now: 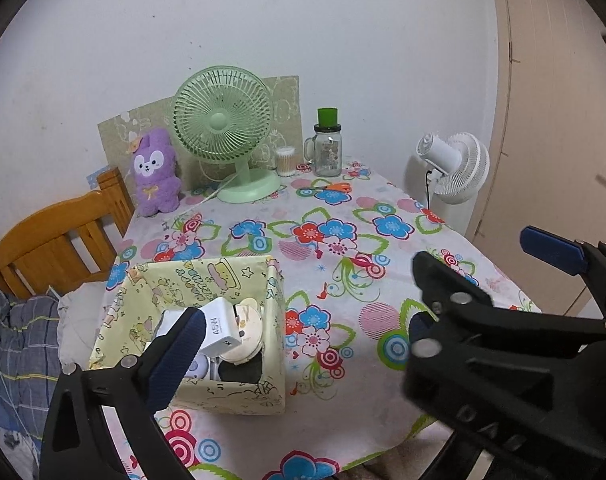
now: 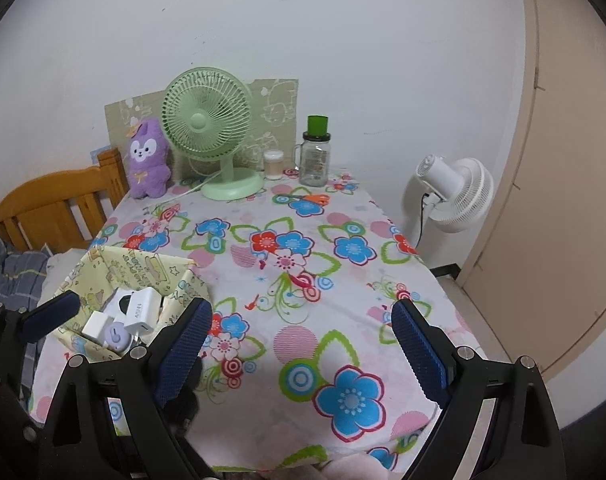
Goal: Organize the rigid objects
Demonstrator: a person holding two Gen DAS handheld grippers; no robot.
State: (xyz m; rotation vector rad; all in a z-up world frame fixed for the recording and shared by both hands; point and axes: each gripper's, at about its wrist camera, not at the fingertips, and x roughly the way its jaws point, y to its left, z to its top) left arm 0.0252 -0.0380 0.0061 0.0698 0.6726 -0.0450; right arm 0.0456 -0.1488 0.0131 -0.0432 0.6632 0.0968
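The box (image 1: pixel 231 280), yellow with cartoon prints and open at the top, sits on the near left part of the table (image 1: pixel 343 216). In it lie a white charger (image 1: pixel 222 328), a round cream gadget (image 1: pixel 249 334), a lilac gadget (image 2: pixel 115 336) and other small white blocks, heaped together and touching.

In the left wrist view the box lies just ahead of the left gripper's (image 1: pixel 299 324) left finger, whose blue pad (image 1: pixel 175 356) covers the box's near left corner. The jaws are spread wide, nothing between them but bare cloth. The black frame of the right gripper (image 2: pixel 303 344) crosses the right side of that view.

In the right wrist view the box is left of the right gripper's left finger, beyond the jaws' gap. These jaws too stand wide apart, empty, over the flowered cloth. The left gripper's finger shows at the left edge, beside the box.

Well ahead of both jaws, at the table's far edge: scissors (image 1: pixel 330 188), a jar (image 1: pixel 327 148) with a green lid, a tub of swabs (image 1: pixel 285 161), a green fan (image 1: pixel 223 128), a purple plush (image 1: pixel 155 172). A white fan (image 1: pixel 455 166) stands off the table to the right; a wooden bedstead (image 1: pixel 59 236) to the left.
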